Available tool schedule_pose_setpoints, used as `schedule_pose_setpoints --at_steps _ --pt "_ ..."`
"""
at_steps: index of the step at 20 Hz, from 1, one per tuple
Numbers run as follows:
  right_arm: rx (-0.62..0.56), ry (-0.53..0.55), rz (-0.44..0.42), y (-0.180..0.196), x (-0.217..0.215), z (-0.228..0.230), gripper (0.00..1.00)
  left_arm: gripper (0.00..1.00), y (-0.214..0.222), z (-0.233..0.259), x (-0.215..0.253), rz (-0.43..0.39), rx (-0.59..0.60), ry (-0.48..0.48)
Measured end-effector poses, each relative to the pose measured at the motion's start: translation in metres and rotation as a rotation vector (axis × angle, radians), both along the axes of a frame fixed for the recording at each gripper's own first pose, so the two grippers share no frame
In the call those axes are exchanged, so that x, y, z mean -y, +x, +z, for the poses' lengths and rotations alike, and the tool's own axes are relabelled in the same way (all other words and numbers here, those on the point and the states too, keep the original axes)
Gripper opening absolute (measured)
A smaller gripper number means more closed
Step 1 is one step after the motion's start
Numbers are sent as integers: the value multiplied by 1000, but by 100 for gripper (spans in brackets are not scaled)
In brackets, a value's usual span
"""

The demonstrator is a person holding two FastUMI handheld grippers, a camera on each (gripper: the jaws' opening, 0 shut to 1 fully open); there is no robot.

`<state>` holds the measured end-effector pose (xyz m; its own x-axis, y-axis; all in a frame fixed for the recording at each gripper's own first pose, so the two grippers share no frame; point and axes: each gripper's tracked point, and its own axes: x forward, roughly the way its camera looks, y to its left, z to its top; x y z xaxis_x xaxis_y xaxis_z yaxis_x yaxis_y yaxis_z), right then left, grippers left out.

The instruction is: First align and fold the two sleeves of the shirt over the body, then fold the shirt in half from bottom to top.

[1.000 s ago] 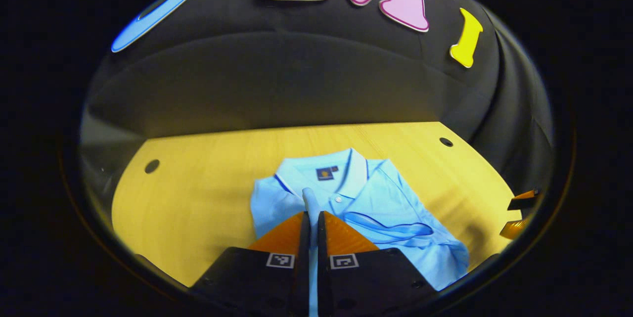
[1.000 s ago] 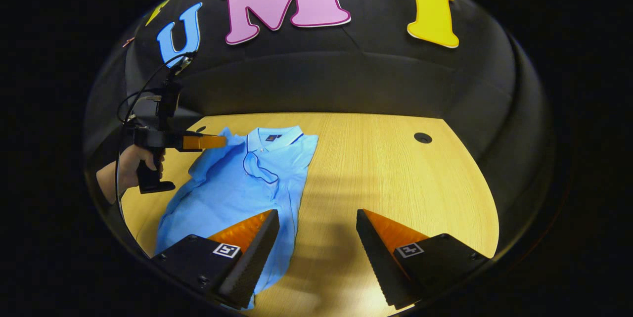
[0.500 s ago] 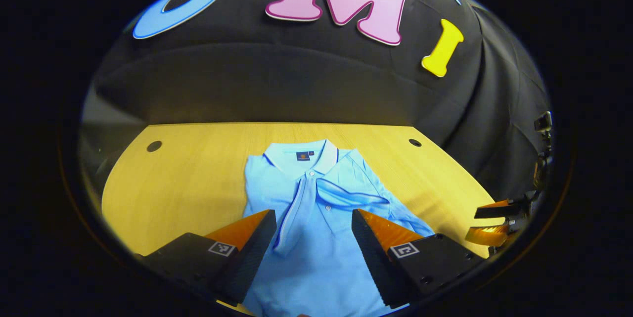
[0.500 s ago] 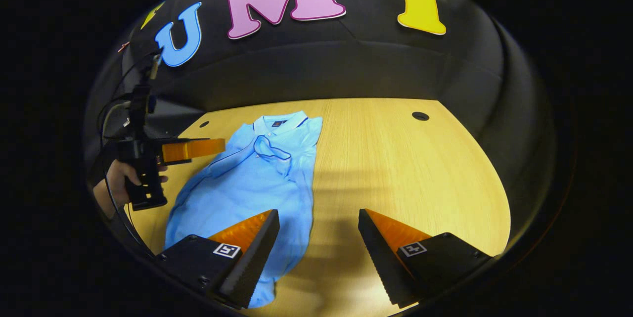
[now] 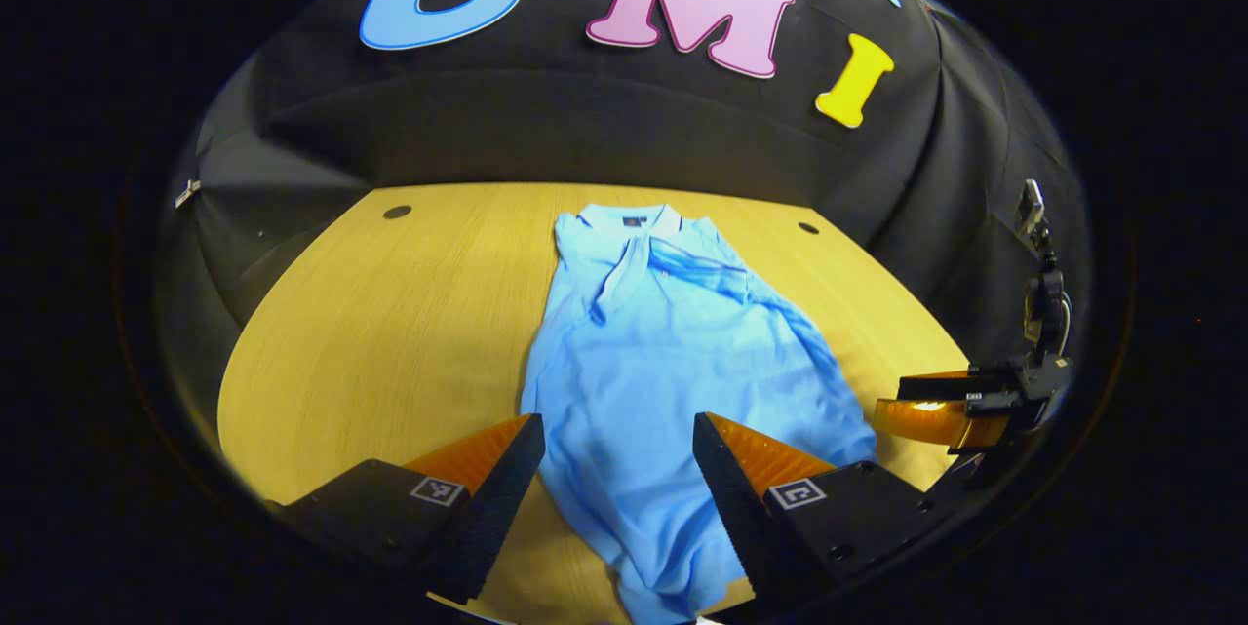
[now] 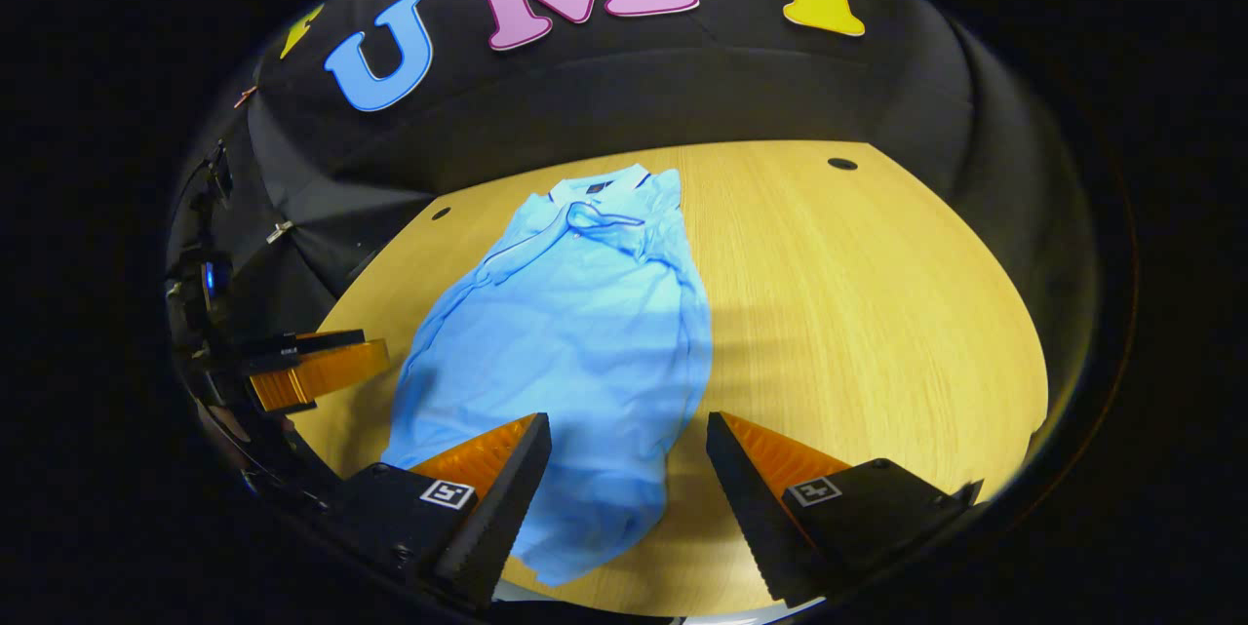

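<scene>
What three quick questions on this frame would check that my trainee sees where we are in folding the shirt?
1. True or false: the left gripper is shut on the light blue polo shirt.
2. Where do both short sleeves lie? A. folded over the body B. spread out on the wooden table
3. Fill in: the right gripper hangs open over the shirt's ____ end.

Key: 1 false, open and holding nothing; 2 A; 3 bottom.

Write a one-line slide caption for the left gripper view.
Open left gripper above a blue polo shirt, sleeves folded in, on a wooden table.
</scene>
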<state>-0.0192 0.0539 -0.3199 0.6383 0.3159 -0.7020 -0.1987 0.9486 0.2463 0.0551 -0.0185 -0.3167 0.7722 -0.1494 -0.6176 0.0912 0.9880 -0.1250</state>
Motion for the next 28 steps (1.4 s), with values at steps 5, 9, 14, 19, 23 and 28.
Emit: schedule_pose_setpoints --at_steps 5,9,14,19,23,28 --pt "-45 -16 5 -46 -11 -17 100 98 -73 -39 10 -9 -83 31" --pt "-71 -30 -8 -65 -12 -28 100 98 -97 -57 15 20 -115 28" --pt "-77 -79 -4 -76 -14 -41 99 98 -104 -75 16 23 -123 121" --pt "-68 -152 -3 -73 -18 -47 47 56 -95 -75 37 32 -73 105" --pt "-132 -9 -22 -69 -22 -47 7 7 -90 -74 41 43 -48 33" --pt "-141 18 -10 -68 -22 -48 5 7 -83 -74 41 47 -60 42"
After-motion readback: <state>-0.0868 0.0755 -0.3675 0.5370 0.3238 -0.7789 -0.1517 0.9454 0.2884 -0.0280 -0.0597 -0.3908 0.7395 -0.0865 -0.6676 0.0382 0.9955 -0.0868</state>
